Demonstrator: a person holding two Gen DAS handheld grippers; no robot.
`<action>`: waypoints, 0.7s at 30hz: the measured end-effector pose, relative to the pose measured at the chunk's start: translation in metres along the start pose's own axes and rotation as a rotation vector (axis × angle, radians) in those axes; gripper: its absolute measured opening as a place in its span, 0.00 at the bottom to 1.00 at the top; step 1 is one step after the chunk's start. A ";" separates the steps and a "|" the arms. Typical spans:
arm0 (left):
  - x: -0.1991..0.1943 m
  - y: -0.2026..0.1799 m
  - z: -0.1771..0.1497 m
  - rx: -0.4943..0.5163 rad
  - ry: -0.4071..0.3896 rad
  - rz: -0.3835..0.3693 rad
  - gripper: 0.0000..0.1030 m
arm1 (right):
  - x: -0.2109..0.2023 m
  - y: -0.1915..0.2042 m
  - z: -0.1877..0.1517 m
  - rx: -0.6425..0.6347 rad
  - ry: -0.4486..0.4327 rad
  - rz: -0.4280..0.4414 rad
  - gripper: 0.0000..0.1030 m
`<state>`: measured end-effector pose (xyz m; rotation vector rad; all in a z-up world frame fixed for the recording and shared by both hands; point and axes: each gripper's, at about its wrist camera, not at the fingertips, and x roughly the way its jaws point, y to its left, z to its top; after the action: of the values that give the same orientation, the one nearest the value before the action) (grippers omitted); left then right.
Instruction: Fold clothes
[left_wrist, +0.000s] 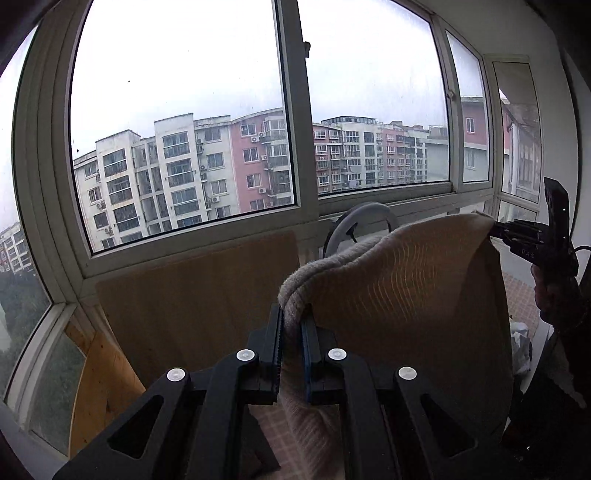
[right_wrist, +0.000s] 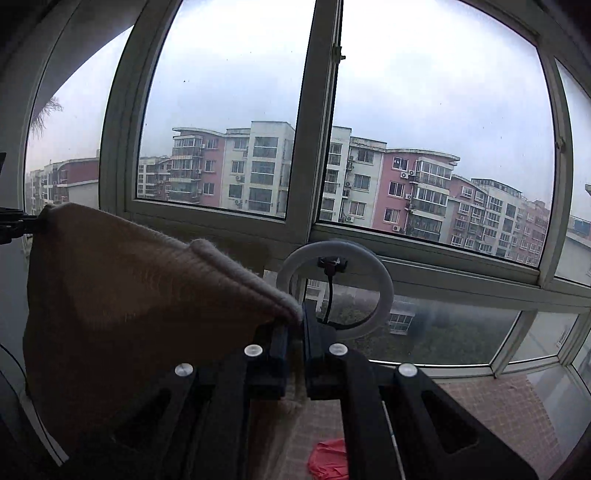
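The cloth (left_wrist: 406, 295) hangs stretched between the left gripper (left_wrist: 293, 325) and right gripper (right_wrist: 295, 325), before the window (left_wrist: 184, 110). A ring light (right_wrist: 334, 291) stands behind it.

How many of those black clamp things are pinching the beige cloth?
2. The left gripper pinches one top corner of the beige knit garment; the right gripper pinches the other.

1. Flat, grey daylight comes in through the window (left_wrist: 184, 122), the overcast sky nearly white.
2. Backlit, the knit garment (left_wrist: 406, 288) and both claws go dark.
3. Fisheye bends the frames; corners vignette black.
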<state>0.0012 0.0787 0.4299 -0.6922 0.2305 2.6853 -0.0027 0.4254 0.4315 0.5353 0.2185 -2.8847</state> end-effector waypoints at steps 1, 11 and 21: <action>0.036 0.004 -0.005 -0.003 0.047 0.032 0.08 | 0.033 -0.002 -0.007 0.007 0.036 -0.001 0.06; 0.347 0.036 -0.135 -0.161 0.560 0.057 0.07 | 0.302 0.012 -0.174 0.069 0.627 0.066 0.10; 0.257 0.055 -0.168 -0.225 0.508 -0.047 0.09 | 0.206 -0.093 -0.184 0.342 0.560 0.222 0.20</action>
<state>-0.1559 0.0642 0.1614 -1.4258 0.0343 2.4659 -0.1493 0.5139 0.1963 1.3296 -0.2483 -2.4993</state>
